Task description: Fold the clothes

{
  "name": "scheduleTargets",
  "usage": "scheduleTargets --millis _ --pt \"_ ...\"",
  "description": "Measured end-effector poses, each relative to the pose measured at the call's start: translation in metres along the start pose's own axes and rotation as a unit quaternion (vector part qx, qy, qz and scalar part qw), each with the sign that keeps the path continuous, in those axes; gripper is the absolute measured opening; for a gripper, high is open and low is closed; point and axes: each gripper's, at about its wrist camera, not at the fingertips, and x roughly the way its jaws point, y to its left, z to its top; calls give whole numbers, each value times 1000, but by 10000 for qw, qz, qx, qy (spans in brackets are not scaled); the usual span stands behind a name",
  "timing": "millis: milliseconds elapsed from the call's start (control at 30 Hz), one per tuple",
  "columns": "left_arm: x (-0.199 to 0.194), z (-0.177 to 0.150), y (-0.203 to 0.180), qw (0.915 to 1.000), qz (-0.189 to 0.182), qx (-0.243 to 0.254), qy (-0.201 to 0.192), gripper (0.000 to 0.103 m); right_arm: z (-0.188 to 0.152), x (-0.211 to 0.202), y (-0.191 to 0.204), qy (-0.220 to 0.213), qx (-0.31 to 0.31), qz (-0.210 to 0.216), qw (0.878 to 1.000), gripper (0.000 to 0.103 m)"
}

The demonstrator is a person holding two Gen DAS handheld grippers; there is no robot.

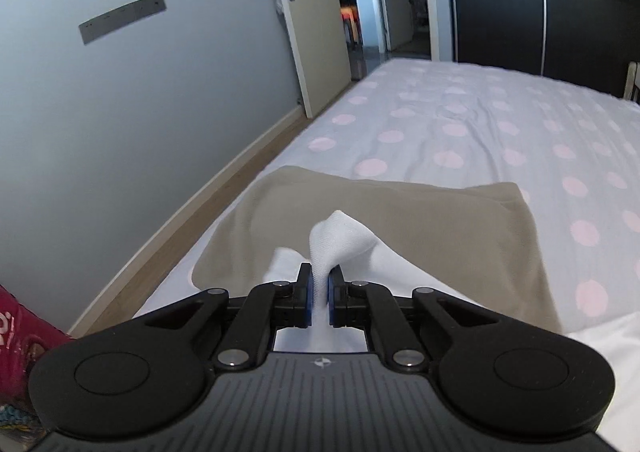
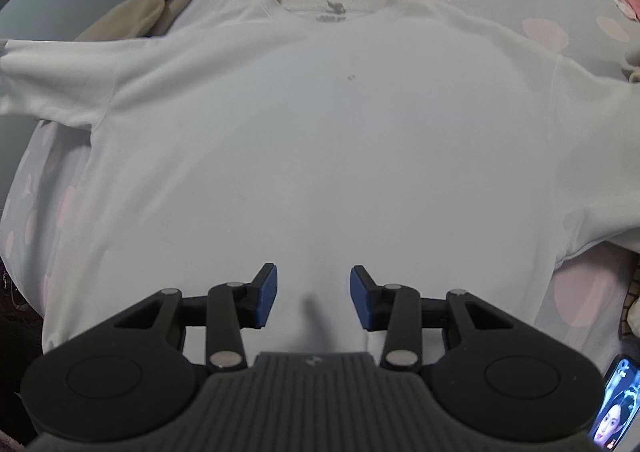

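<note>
Pinching a fold of white cloth between its blue pads, the left gripper [image 1: 319, 292] has its jaws pressed together on the fabric, which stands up in a small peak just beyond the fingertips. That cloth looks to be the end of a sleeve of the white sweatshirt [image 2: 320, 139], though the left wrist view alone does not show where it joins the body. Beneath and beyond the pinch lies a beige garment [image 1: 400, 219], flat on the near left part of the bed [image 1: 460, 123].

The right gripper [image 2: 313, 298] hovers over the near hem area of the sweatshirt with its jaws spread and nothing between them. Whether its pads touch the cloth cannot be told. The sweatshirt itself lies spread face up across the polka-dot sheet, collar at the far side, sleeves stretched out left and right. A phone [image 2: 614, 408] sits at the near right edge.

The risks, as I judge them: the left pinch takes only a narrow ridge of cloth, so a quick pull across the body could let it slip out and drop the sleeve short of its fold line. With the body unpinned, dragging the sleeve might also shift or wrinkle the whole sweatshirt. The beige garment under the sleeve could be caught up and carried along if the pinch went deeper.
</note>
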Motion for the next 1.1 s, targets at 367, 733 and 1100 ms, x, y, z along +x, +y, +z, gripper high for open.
scheduleTargets --millis 367,733,1100 --pt "-122 -11 -100 9663 -2274 919 787 5 4 -9 4 -88 119 47 9999 44" --pt "-145 -81 -242 8945 -3771 1948 1404 5 -3 -27 3 -297 27 -139 9995 44" --pt "-128 -132 -301 8653 -3967 2468 1815 28 -9 -20 1 -236 31 -245 9994 44"
